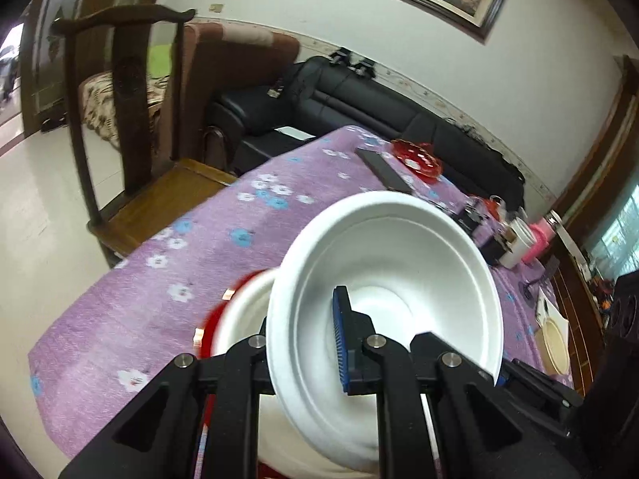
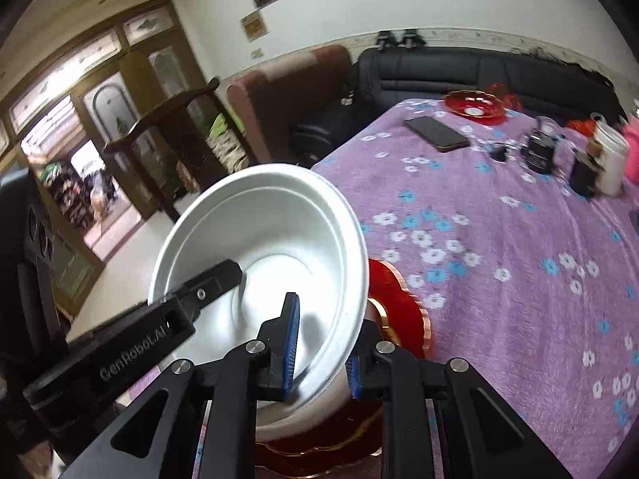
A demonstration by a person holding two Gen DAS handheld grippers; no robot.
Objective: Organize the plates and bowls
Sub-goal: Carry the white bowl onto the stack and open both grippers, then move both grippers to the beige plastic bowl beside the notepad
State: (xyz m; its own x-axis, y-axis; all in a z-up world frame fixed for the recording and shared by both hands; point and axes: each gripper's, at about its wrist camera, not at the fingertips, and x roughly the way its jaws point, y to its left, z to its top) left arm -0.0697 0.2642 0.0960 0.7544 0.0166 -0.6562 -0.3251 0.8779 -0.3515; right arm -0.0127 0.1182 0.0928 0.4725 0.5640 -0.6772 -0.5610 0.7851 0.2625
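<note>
Left wrist view: the left gripper has its fingers clamped on the near rim of the white bowl, tilted above a red plate on the purple-clothed bench. The right gripper pinches the same bowl's rim.

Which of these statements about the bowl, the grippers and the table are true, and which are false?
1. Both grippers grip the rim of one white foam bowl. True: left gripper, right gripper.
2. The white bowl lies upside down. False: its opening faces both cameras.
3. A purple flowered tablecloth covers the table. True.
4. The dark flat phone lies inside the red glass dish. False: it lies on the cloth, beside the dish.
</note>
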